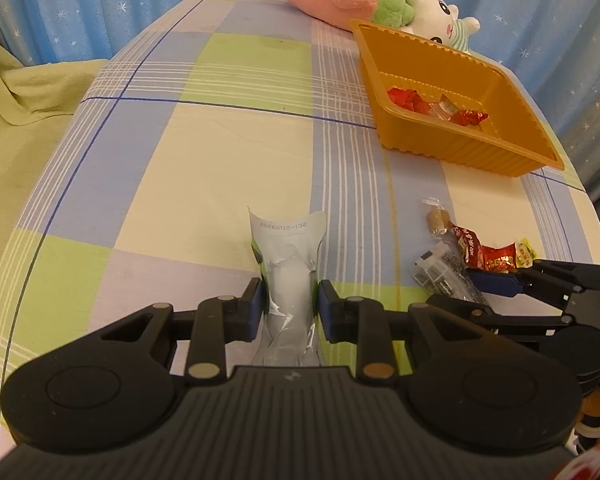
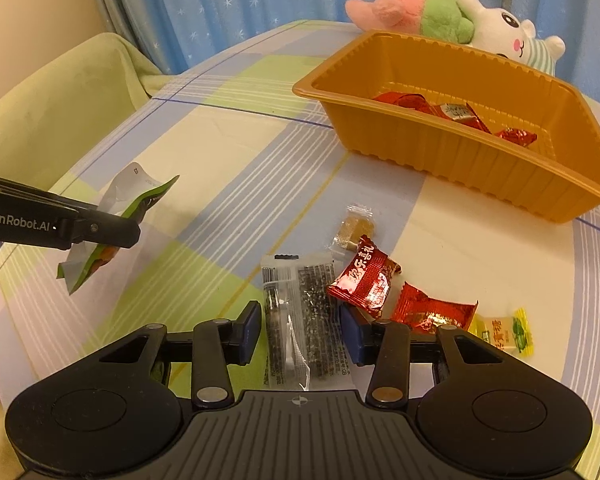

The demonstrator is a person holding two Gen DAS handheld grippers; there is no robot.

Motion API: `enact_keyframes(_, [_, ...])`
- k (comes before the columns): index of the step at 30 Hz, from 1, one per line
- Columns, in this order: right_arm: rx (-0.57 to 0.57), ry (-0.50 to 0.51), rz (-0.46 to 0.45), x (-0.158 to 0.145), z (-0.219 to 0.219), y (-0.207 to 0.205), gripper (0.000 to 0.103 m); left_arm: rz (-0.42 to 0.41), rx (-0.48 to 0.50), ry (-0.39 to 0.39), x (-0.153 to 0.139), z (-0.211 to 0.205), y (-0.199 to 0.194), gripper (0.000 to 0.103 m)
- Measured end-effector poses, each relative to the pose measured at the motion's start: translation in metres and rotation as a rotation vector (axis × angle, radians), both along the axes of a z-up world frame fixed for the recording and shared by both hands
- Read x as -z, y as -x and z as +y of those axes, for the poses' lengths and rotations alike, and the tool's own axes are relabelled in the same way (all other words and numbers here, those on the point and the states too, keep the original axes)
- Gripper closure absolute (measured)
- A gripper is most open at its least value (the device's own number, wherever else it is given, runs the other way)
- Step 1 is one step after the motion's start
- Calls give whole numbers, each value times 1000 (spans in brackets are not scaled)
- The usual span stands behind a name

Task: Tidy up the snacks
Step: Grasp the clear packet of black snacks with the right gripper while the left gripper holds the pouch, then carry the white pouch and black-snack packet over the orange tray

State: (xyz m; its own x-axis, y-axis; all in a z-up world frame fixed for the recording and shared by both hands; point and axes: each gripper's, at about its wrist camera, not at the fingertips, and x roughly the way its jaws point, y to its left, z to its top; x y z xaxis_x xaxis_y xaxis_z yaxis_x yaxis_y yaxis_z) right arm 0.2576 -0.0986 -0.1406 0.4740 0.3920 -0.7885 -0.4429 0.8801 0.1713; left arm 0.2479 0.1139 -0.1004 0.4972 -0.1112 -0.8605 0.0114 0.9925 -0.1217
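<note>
**Left tongs grip a pouch, right tongs straddle a packet**

Left tongs [image 1: 290, 304] pinch the green-and-white snack pouch [image 1: 290, 264] above the counter [image 1: 204, 152]. Right tongs [image 2: 300, 330] sit partly open around the clear seaweed packet [image 2: 300, 312], pads just beside it, near the orange tray [image 2: 452, 152].

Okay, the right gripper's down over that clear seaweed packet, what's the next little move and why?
Probably close the right gripper the rest of the way on the clear seaweed packet. The packet lies flat on the tablecloth between the pads, which do not look pressed on it yet. The left gripper already holds a white-and-green packet, and the orange tray waits beyond.
</note>
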Motion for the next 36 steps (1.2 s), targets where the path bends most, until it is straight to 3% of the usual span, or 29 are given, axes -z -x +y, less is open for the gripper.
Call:
enact_keyframes(13, [-27,20,-17,1,3,1,65,-12,11,4,-5,-6,0,77])
enact_keyframes(24, [-21,-110,1,-20,-11,13,66,-50,42,19,-23,-17,-10,77])
enact_keyframes(36, [199,-206,-93,-71,-80,-20,66,-146,142,25,-55,-51,-63,77])
